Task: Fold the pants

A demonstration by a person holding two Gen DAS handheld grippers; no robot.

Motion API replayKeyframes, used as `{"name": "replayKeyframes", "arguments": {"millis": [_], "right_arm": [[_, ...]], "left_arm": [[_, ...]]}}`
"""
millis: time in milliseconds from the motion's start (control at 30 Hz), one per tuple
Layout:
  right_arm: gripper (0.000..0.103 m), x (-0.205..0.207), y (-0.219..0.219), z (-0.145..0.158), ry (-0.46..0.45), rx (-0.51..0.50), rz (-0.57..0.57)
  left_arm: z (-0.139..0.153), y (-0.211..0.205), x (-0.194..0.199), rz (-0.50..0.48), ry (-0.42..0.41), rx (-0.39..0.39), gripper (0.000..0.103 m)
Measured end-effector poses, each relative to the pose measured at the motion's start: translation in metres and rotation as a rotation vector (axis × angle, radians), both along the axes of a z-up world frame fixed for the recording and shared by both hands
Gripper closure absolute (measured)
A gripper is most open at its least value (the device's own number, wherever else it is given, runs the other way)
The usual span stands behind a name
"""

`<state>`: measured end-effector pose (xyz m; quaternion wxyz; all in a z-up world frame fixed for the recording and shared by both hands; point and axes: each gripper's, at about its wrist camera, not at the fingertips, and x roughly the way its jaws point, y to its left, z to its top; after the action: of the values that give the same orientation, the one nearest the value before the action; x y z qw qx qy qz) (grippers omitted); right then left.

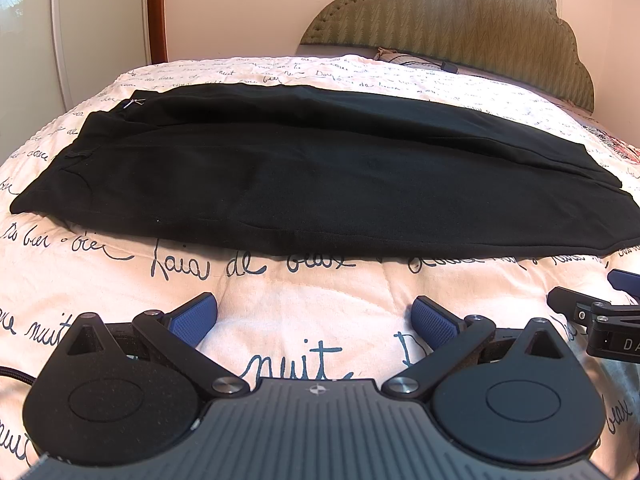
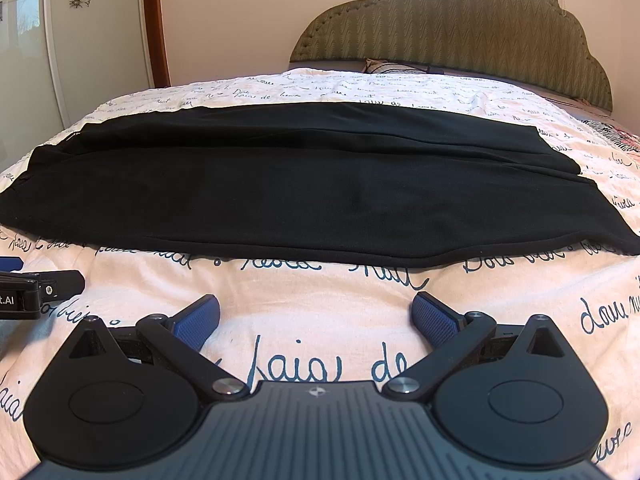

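Black pants (image 1: 312, 172) lie flat across the bed, folded lengthwise with one leg on the other, waist to the left and hems to the right; they also show in the right wrist view (image 2: 304, 184). My left gripper (image 1: 316, 314) is open and empty, low over the quilt just short of the pants' near edge. My right gripper (image 2: 316, 314) is open and empty, also short of the near edge. Each gripper's side shows in the other's view: the right gripper (image 1: 592, 312) and the left gripper (image 2: 36, 288).
The bed wears a pale quilt with dark script (image 1: 320, 344). A green padded headboard (image 1: 460, 20) stands behind, with a pillow (image 1: 404, 58) at its foot. A white wardrobe and a wooden door frame (image 2: 156, 20) are at the left.
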<state>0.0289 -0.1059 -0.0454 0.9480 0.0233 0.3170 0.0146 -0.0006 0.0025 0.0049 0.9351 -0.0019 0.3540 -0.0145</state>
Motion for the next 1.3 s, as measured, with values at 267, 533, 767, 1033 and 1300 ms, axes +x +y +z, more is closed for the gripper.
{"name": "replayKeyframes", "arguments": {"millis": [267, 533, 767, 1033, 1300], "right_arm": [[0.000, -0.0003, 0.0005, 0.0001, -0.001, 0.000, 0.000], [0.000, -0.0011, 0.0013, 0.0005, -0.002, 0.001, 0.000], [0.000, -0.0017, 0.0017, 0.0009, -0.002, 0.001, 0.000], [0.000, -0.0021, 0.0022, 0.0010, -0.003, 0.000, 0.000], [0.000, -0.0024, 0.0021, 0.0027, -0.002, 0.001, 0.002]], "left_arm": [[-0.0021, -0.0005, -0.0001, 0.000, -0.001, 0.001, 0.000], [-0.0019, -0.0007, -0.0004, 0.000, -0.002, 0.001, 0.000], [-0.0024, 0.0005, 0.0006, 0.001, -0.002, 0.003, 0.000], [0.0014, 0.0015, 0.0014, 0.007, -0.001, 0.024, 0.000], [0.0020, 0.0040, -0.0035, 0.001, -0.013, 0.002, 0.000]]}}
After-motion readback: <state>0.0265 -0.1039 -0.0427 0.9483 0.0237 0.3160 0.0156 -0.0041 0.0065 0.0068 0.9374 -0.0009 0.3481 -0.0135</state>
